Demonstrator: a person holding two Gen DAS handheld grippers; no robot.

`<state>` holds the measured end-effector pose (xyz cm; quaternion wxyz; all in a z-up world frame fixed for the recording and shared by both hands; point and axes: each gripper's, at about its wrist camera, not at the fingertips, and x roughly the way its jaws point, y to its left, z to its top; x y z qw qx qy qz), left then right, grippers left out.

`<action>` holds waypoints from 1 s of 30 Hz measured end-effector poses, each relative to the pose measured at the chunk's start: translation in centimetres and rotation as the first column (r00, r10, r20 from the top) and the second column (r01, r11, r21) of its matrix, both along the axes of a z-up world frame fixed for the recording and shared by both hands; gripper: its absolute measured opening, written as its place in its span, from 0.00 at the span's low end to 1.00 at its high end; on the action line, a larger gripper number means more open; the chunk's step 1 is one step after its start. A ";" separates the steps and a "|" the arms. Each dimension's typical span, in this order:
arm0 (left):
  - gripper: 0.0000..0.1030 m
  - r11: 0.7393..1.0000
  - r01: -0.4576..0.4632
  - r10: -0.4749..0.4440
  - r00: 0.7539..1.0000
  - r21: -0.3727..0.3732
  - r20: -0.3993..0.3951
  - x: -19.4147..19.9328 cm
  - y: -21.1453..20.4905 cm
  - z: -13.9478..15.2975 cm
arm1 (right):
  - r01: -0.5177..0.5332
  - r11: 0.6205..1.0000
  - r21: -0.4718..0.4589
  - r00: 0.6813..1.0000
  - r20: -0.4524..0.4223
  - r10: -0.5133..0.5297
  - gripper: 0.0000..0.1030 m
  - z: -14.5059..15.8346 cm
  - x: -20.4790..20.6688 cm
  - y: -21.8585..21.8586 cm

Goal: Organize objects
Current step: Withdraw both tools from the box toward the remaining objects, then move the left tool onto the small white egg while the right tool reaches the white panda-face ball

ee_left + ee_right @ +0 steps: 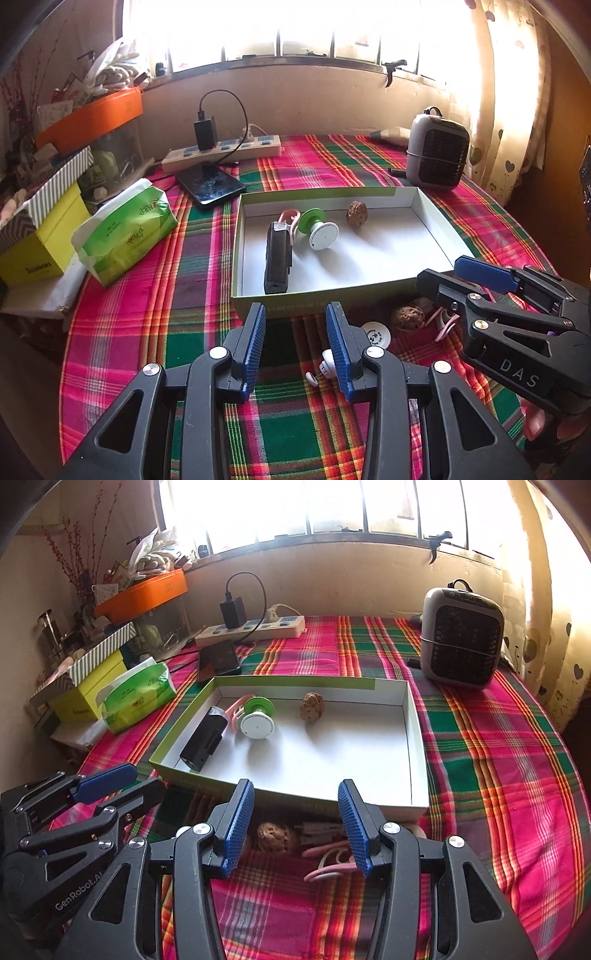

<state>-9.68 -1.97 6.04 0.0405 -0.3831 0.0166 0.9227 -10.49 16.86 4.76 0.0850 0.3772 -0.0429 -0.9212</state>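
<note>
Lower centre of the left wrist view: left gripper [295, 345] stands open and empty, over the plaid cloth [155, 306] just short of the box [325, 301]. Box fills mid-frame and already holds a black device [277, 258], a green-and-white spool [318, 229] and a walnut [357, 213]. Loose items sit below the box's near wall: a white hook [325, 367] beside the left gripper's right finger, a white disc [376, 334], a second walnut [408, 318], pink clips [445, 325]. Right gripper [448, 277] comes in from the right edge, above those items.

Right wrist view: right gripper [296, 825] is parted fairly wide and carries nothing. Second walnut [275, 836] lies between its fingers lower down, pink clips [328, 864] by the right finger, box [321, 797] just above.

Likely next pick: that walnut. Suggest centring it between the pads, closing low on its widest part since it's round and can roll, then lifting clear over the box wall before release.
</note>
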 end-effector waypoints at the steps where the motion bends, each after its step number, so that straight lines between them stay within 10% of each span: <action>1: 0.32 1.000 0.003 -0.003 1.000 0.006 0.003 0.2 0.0 -0.1 | 0.000 1.000 0.000 1.000 0.001 0.000 0.48 -0.1 0.2 0.0; 30: 0.32 0.976 0.093 -0.111 0.991 0.198 0.079 1.6 -2.2 -3.9 | 0.094 0.995 0.019 0.995 0.033 -0.095 0.48 -2.6 3.8 4.4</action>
